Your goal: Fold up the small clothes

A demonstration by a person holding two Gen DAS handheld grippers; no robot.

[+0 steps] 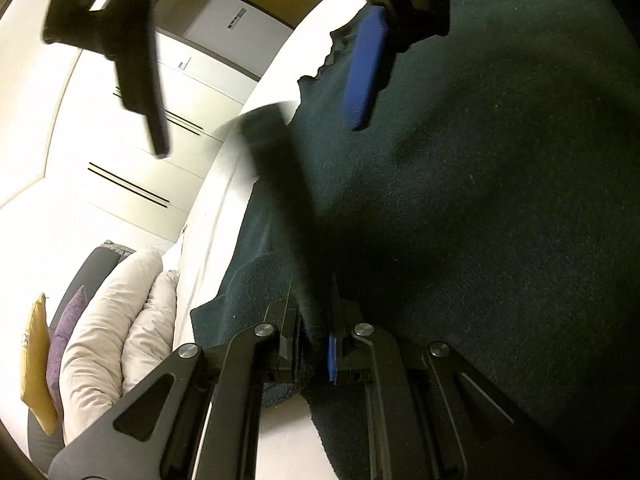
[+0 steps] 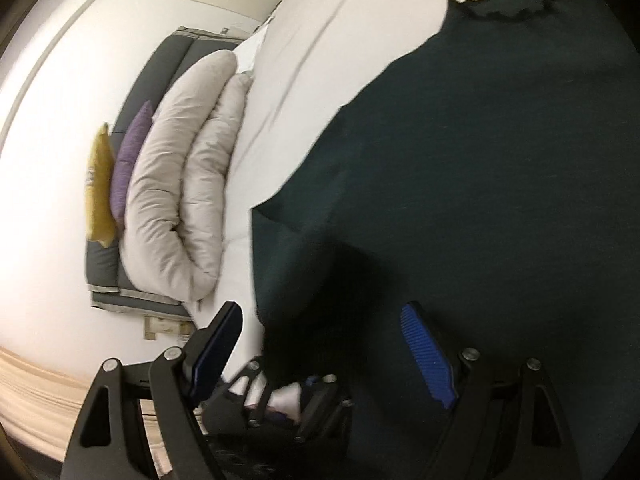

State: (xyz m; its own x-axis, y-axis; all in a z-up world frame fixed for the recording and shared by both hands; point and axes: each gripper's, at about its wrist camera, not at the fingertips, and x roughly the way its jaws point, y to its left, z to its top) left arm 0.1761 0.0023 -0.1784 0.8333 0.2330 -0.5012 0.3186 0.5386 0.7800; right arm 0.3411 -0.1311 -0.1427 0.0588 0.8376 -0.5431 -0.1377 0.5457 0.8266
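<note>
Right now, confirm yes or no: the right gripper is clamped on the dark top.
No: the right gripper stands open, blue pads apart, over the dark top.

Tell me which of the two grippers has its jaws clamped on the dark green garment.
The left gripper: its jaws are shut on a fold of the dark green knit garment. The right gripper hangs open over it, holding nothing.

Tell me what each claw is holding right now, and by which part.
The left claw pinches a bunched fold of the dark green top. The right claw is open, holding nothing.
</note>
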